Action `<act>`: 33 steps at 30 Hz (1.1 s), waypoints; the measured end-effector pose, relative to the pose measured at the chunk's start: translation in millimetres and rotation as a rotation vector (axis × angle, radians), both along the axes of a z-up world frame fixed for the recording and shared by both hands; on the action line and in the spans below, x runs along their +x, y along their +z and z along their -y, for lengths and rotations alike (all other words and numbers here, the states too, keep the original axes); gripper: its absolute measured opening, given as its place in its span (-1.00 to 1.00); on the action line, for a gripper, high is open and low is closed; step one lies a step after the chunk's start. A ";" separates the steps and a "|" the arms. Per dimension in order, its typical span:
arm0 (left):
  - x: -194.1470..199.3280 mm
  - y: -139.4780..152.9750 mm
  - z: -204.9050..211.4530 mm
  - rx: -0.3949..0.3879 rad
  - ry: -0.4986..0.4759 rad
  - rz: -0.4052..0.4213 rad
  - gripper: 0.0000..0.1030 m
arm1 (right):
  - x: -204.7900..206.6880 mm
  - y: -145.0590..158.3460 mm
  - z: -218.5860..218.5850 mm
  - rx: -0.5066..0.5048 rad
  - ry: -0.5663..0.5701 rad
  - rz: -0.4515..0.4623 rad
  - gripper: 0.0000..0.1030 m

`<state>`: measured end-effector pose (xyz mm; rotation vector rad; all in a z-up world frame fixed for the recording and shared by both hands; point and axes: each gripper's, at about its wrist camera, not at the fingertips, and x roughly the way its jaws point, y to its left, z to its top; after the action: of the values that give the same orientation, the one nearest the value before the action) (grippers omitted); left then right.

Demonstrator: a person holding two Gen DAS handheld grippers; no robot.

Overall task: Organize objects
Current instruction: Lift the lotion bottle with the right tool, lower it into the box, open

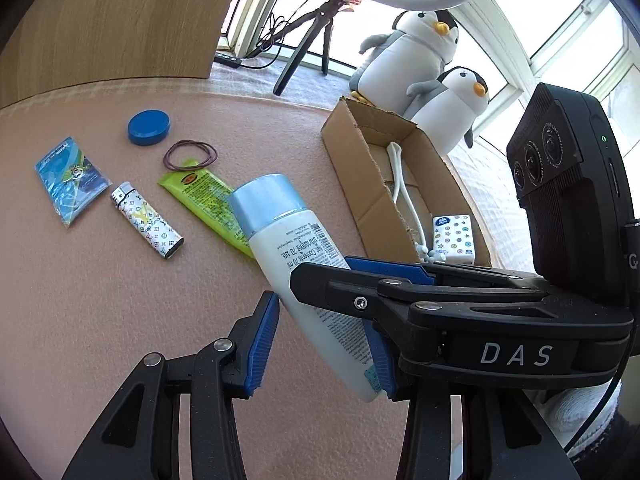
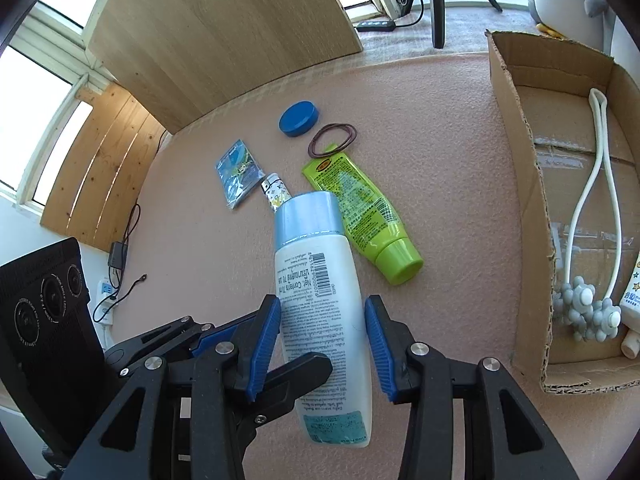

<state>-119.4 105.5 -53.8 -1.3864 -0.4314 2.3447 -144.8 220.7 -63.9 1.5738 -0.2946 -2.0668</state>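
Observation:
A white bottle with a light blue cap (image 1: 296,252) (image 2: 320,280) is held above the pink mat. In the right wrist view my right gripper (image 2: 322,344) has its blue pads on both sides of the bottle and grips it. In the left wrist view my left gripper (image 1: 320,344) is open: the bottle rests near its right pad, the left pad stands apart. The right gripper (image 1: 384,272) crosses in from the right. A cardboard box (image 1: 344,152) (image 2: 524,208) lies to the right, holding a white massager (image 2: 588,200) and a tissue pack (image 1: 454,238).
On the mat (image 1: 100,300) lie a green tube (image 2: 360,208), a patterned lighter (image 1: 146,220), brown rubber bands (image 1: 190,155), a blue round lid (image 1: 149,127) and a small blue packet (image 1: 70,180). Two plush penguins (image 1: 424,40) stand behind the box. A wooden panel (image 2: 224,36) stands at the back.

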 end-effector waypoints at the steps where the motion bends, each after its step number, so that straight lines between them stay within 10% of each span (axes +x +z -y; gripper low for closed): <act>1: -2.9 3.8 -5.3 0.000 -0.008 -0.008 -0.11 | -1.1 4.1 -5.6 0.000 -0.007 -0.010 -0.22; 33: -121.7 11.6 -156.8 -0.089 -0.123 -0.066 -0.09 | -91.7 21.6 -146.5 0.027 -0.195 -0.109 -0.22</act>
<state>-241.1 262.3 -42.3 -1.3310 -0.2190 2.3263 -236.5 367.2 -42.2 1.4920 -0.3946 -2.3049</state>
